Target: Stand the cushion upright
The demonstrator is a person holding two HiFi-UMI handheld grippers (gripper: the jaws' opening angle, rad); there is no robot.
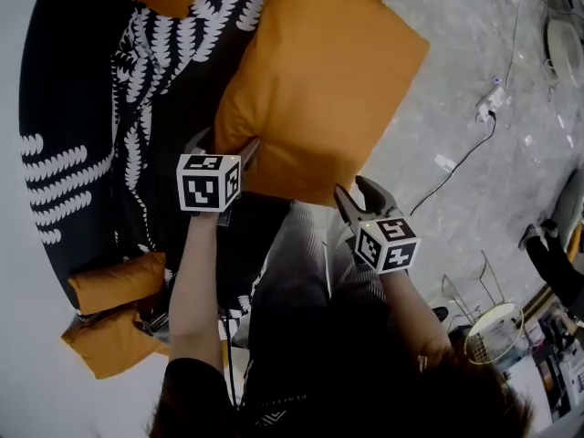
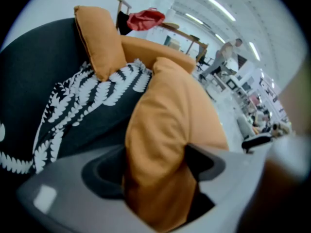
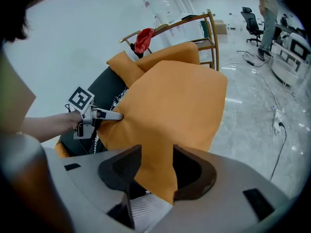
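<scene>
The large orange cushion (image 1: 319,80) leans against the black sofa (image 1: 64,80), with its lower edge toward me. My left gripper (image 1: 228,144) is shut on its lower left corner. In the left gripper view the orange cloth (image 2: 170,110) fills the gap between the jaws (image 2: 155,174) and creases against them. My right gripper (image 1: 358,197) is shut on the lower right corner. In the right gripper view that corner (image 3: 180,101) hangs down between the dark pads (image 3: 157,169), and the left gripper (image 3: 114,115) shows pinching the far edge.
A black throw with white leaf print (image 1: 164,53) lies on the sofa beside the cushion. Smaller orange cushions sit at the sofa's near end (image 1: 114,308) and at its back (image 2: 97,38). A cable and plug strip (image 1: 493,103) cross the grey floor. A wooden rack (image 3: 204,28) stands behind.
</scene>
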